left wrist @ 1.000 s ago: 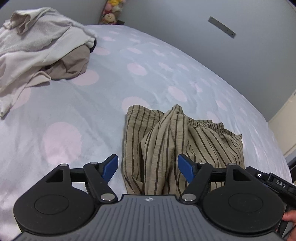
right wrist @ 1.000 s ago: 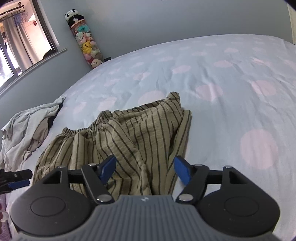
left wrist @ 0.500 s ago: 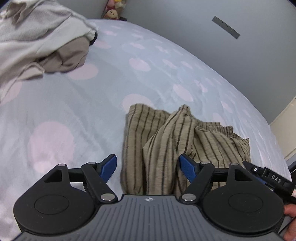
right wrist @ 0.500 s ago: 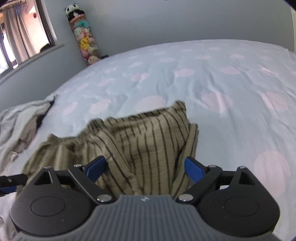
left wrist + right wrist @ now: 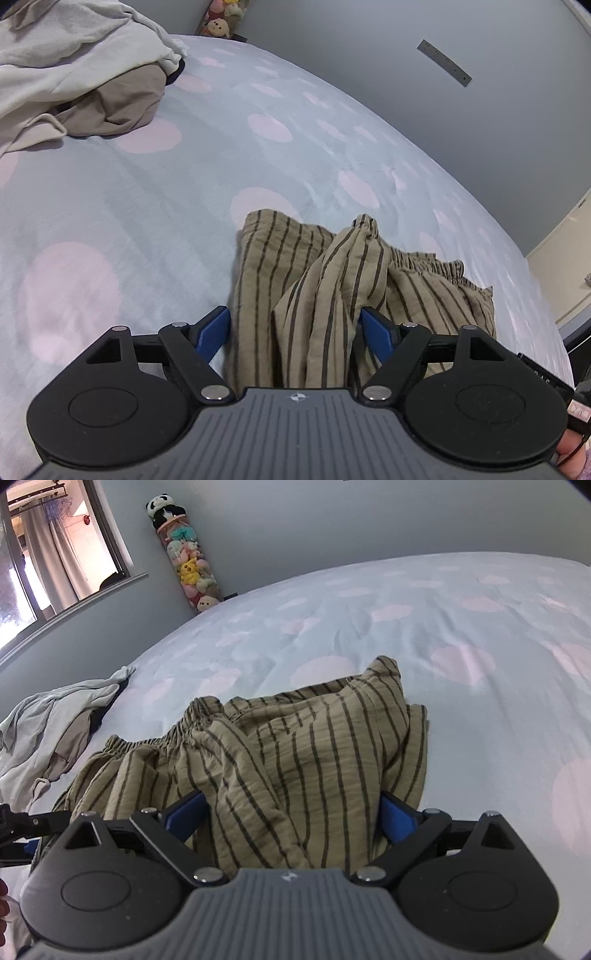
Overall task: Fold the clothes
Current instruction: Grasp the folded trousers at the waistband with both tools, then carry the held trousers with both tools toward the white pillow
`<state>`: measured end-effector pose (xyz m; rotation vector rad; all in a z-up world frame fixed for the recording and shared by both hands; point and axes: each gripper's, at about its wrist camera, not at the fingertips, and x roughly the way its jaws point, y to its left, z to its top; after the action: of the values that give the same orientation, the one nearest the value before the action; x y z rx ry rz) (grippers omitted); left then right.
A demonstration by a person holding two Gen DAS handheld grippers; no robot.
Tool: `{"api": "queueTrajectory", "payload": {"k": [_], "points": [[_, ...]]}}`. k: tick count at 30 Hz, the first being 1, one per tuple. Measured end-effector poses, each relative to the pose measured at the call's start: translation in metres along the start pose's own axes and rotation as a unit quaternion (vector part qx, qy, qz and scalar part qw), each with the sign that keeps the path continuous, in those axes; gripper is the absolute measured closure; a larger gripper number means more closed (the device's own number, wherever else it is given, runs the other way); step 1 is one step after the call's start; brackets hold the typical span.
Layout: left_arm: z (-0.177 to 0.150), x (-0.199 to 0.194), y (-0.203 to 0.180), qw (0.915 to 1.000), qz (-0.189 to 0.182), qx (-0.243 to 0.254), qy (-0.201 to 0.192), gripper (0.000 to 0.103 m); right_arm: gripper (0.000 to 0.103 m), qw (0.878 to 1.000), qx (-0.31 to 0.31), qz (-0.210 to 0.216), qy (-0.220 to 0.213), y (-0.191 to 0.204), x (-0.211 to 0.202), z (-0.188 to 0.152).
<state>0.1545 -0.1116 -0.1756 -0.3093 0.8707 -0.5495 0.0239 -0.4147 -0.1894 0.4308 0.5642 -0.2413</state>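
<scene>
A tall clear tube (image 5: 188, 566) by the wall is holding stacked plush toys, a panda on top. The crinkled, olive striped shorts (image 5: 295, 757) are lying bunched on the dotted bedsheet (image 5: 147, 206). The left gripper (image 5: 295, 332) is standing spread around a fold; the right gripper (image 5: 291, 816) is opening, cloth between its blue pads.

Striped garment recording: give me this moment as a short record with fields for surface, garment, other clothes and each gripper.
surface: bed sheet, pale blue with pink spots
garment: striped garment, tan with dark stripes, bunched and unfolded
other clothes: clothes pile, pale and crumpled, apart from the garment
left gripper: open, cloth between the jaws, not pinched
right gripper: jaws opening, cloth between them, not pinched
background: plush toys stacked by the wall
</scene>
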Motion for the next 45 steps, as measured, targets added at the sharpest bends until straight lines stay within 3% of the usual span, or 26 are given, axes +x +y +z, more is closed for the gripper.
{"api": "queueTrajectory", "payload": {"k": [4,8,14,15,17,19,20,22,24,26,29,31,35,37,39,41,42,45], "points": [[0.001,0.01,-0.006,0.9999,0.001,0.014,-0.003,0.028,0.012,1.0,-0.007,-0.006,-0.008,0.0,0.003,0.001],[-0.001,0.017,-0.02,0.9985,0.019,0.052,0.002,0.029,0.027,0.999,-0.037,-0.013,-0.011,0.005,0.006,-0.001],[-0.001,0.019,-0.019,0.9985,0.013,0.052,0.006,0.058,0.057,0.997,-0.073,-0.004,-0.011,0.012,0.008,-0.002],[-0.001,0.019,-0.019,0.9985,0.013,0.052,0.007,0.059,0.069,0.997,-0.075,0.0,-0.009,0.012,0.008,-0.002],[-0.001,0.019,-0.019,0.9983,0.013,0.055,0.009,0.062,0.074,0.997,-0.079,0.007,-0.006,0.013,0.008,-0.001],[-0.001,0.019,-0.02,0.9981,0.016,0.058,0.011,0.062,0.074,0.996,-0.085,0.003,-0.007,0.015,0.008,-0.001],[-0.001,0.02,-0.02,0.9981,0.018,0.058,0.012,0.061,0.068,0.996,-0.086,0.0,-0.01,0.016,0.007,-0.001],[-0.001,0.02,-0.021,0.9978,0.021,0.061,0.014,0.061,0.052,0.996,-0.085,-0.011,-0.027,0.016,0.002,0.0],[-0.001,0.02,-0.022,0.9977,0.023,0.062,0.014,0.06,0.022,0.995,-0.083,-0.033,-0.051,0.016,-0.005,0.002],[-0.001,0.02,-0.022,0.9978,0.022,0.061,0.015,0.06,0.019,0.993,-0.078,-0.059,-0.069,0.013,-0.009,0.004],[-0.001,0.019,-0.021,0.998,0.018,0.059,0.013,0.059,0.013,0.995,-0.052,-0.071,-0.048,0.004,-0.002,0.005],[-0.001,0.019,-0.02,0.9982,0.014,0.058,0.011,0.059,0.012,0.997,-0.025,-0.063,-0.024,-0.003,0.006,0.005],[-0.001,0.017,-0.018,0.9984,0.007,0.056,0.007,0.059,0.011,0.999,-0.027,-0.039,-0.024,-0.002,0.01,0.004],[-0.002,0.017,-0.018,0.9985,0.003,0.055,0.005,0.06,0.023,0.998,-0.043,-0.027,-0.024,0.002,0.011,0.001],[-0.002,0.016,-0.017,0.9985,0.0,0.054,0.003,0.067,0.049,0.997,-0.065,-0.017,-0.023,0.008,0.014,-0.001],[-0.002,0.015,-0.016,0.9986,-0.004,0.054,0.001,0.082,0.068,0.997,-0.074,-0.002,-0.02,0.01,0.016,0.0],[-0.002,0.015,-0.016,0.9986,-0.006,0.053,0.0,0.083,0.076,0.997,-0.077,0.004,-0.021,0.012,0.016,0.0],[-0.002,0.01,-0.021,0.9979,-0.004,0.064,-0.008,0.089,0.087,0.996,-0.086,0.014,-0.034,0.014,0.012,0.002]]}}
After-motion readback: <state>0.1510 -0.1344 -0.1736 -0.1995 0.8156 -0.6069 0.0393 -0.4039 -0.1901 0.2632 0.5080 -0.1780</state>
